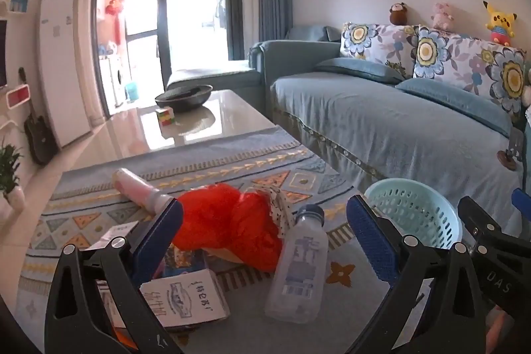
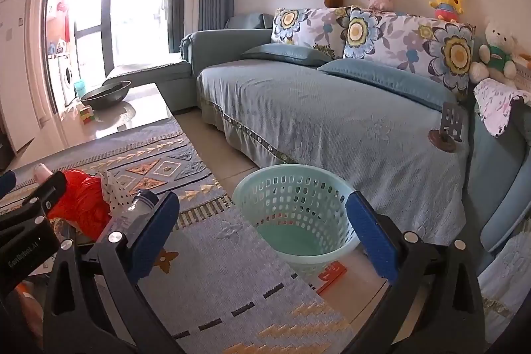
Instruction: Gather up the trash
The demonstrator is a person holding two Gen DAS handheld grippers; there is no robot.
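Note:
Trash lies on a patterned cloth (image 1: 232,165) over the table: a crumpled red plastic bag (image 1: 229,221), a clear plastic bottle (image 1: 298,267) lying down, a pink bottle (image 1: 139,191), a dotted paper scrap (image 1: 282,204) and small printed cartons (image 1: 186,297). A pale green perforated basket (image 2: 295,214) stands on the floor beside the table and is empty. My left gripper (image 1: 265,231) is open, above the red bag and clear bottle. My right gripper (image 2: 262,221) is open, in front of the basket. The red bag (image 2: 79,204) also shows at the left of the right wrist view.
A blue-covered sofa (image 2: 332,115) with floral cushions runs along the right. A dark bowl (image 1: 184,97) and a puzzle cube (image 1: 165,115) sit on the bare glossy far end of the table. An orange card (image 2: 332,277) lies on the floor by the basket.

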